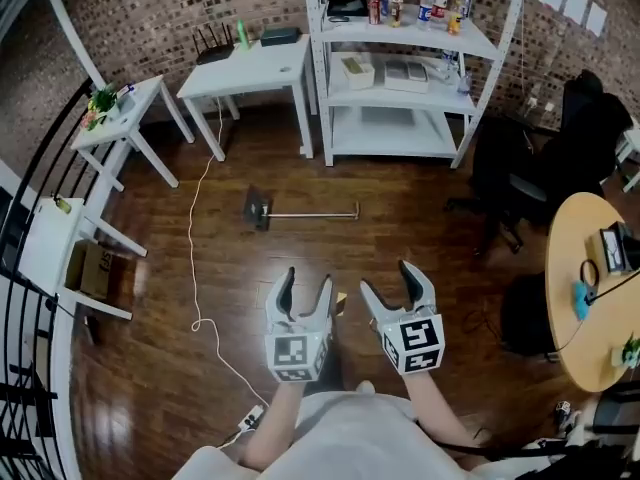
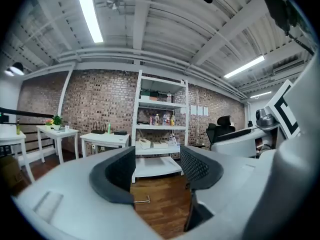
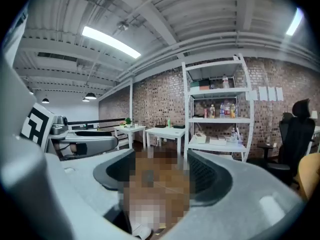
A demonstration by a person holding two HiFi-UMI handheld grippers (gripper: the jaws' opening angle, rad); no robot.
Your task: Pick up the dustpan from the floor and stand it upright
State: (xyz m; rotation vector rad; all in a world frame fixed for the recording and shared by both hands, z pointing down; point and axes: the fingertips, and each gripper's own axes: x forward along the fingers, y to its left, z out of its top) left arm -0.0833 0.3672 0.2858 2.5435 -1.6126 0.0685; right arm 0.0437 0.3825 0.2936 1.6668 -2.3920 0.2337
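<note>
Dustpan (image 1: 258,211) lay flat on wood floor (image 1: 400,203), well ahead of both tools; L tool (image 1: 307,286) & R tool (image 1: 389,284) released, jaws apart, nothing between.

Count of the room, kind by kind

One dustpan (image 1: 265,212) and one white cable (image 1: 192,230) on the floor; two grippers, the left gripper (image 1: 306,286) and the right gripper (image 1: 390,283); three white tables, the back table (image 1: 250,68), the plant table (image 1: 135,106) and the left table (image 1: 45,233); one shelving unit (image 1: 480,44); one round wooden tabletop (image 1: 585,313); one cardboard box (image 1: 93,270).
</note>
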